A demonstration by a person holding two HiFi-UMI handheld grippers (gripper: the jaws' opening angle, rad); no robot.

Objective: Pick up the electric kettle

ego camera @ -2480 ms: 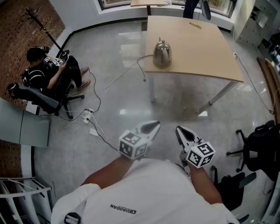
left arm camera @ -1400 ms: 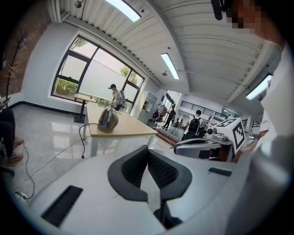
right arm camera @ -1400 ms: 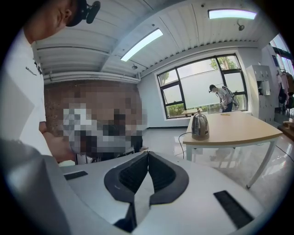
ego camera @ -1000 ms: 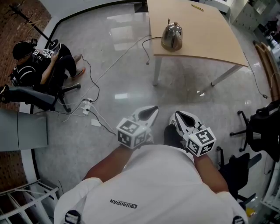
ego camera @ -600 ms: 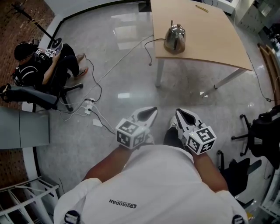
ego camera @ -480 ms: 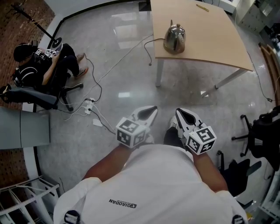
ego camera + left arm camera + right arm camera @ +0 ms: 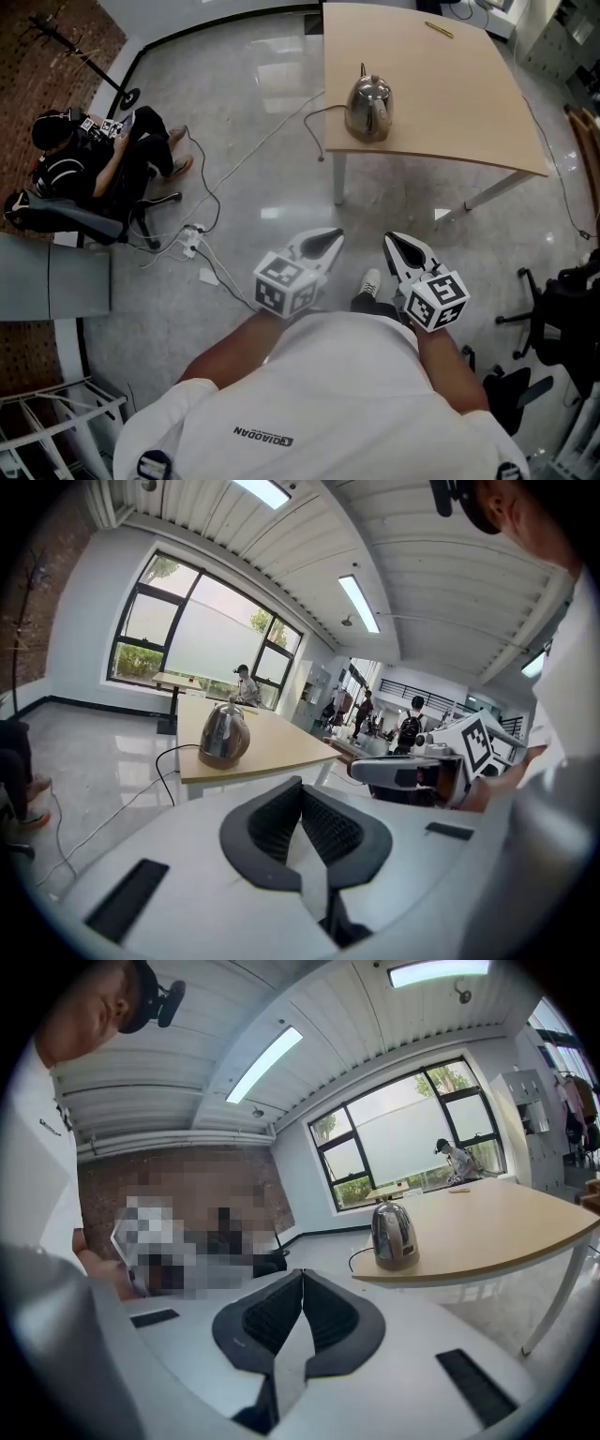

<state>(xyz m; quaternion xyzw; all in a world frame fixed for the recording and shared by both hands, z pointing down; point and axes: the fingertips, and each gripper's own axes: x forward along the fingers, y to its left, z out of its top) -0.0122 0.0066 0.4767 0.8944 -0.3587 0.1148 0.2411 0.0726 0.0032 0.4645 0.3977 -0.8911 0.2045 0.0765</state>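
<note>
The electric kettle point(image 7: 367, 108), a rounded, mirror-bright steel pot with a small knob on its lid, stands near the left front corner of the pale wooden table point(image 7: 469, 103). Its thin dark cord point(image 7: 159, 758) droops off the table's edge toward the glossy grey floor point(image 7: 262, 169). Well short of the table, the left gripper point(image 7: 323, 246) and right gripper point(image 7: 398, 248) are smooth white shells with ribbed black pads point(image 7: 269, 1321). Each has its jaws pressed together with nothing between them.

1. A light wooden table point(image 7: 450, 103) stands on a glossy grey floor point(image 7: 262, 197);
2. a thin yellow pencil-like stick point(image 7: 440, 29) lies on the table's far side;
3. well left of the table, a person in black point(image 7: 89, 164) sits on an office chair point(image 7: 66, 216);
4. a white power strip point(image 7: 192, 239) lies between that person and the table;
5. a black swivel chair point(image 7: 553, 319) stands near the table's right side.
</note>
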